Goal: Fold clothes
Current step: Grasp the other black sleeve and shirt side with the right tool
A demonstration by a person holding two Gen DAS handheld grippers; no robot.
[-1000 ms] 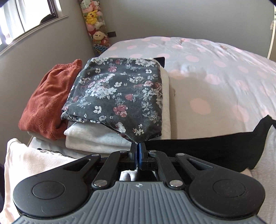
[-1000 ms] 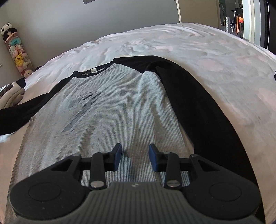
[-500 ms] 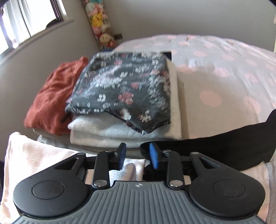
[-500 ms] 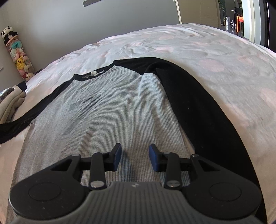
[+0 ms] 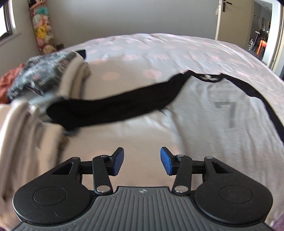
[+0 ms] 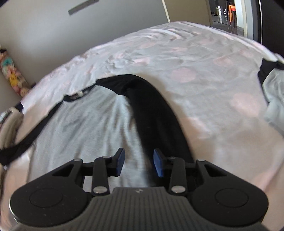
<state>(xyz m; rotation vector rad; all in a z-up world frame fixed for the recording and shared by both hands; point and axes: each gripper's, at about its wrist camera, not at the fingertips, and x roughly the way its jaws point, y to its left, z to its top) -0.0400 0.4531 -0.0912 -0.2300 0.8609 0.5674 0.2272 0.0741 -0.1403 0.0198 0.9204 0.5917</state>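
A wide bed (image 5: 159,58) under a pale cover with pink dots fills the room, backed by a plain grey wall (image 5: 124,16). A column of soft toys (image 5: 42,33) stands in the left corner beside a window (image 5: 8,19) (daylight comes through it), and a doorway (image 5: 264,30) opens at the far right.

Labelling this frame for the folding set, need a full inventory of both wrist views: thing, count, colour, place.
Long-sleeved raglan shirt: 1, grey body with black sleeves and a dark 7, spread flat on the bed.
Quilted bed cover: 1, pale with pink dots, under everything.
Folded floral garment: 1, dark with small flowers, top of the stack at the bed's left; blurred.
Folded beige garments: count unclear, under the floral one.
Rust-red knit garment: 1, far left edge.
Pale cloth: 1, cream, near left.
Loose pale grey and black garment: 1, bed's right edge.
Column of plush toys: several, mixed colours, wall corner.
Left gripper: 1, black with blue pads, open above the bed cover.
Right gripper: 1, black with blue pads, open over the shirt.
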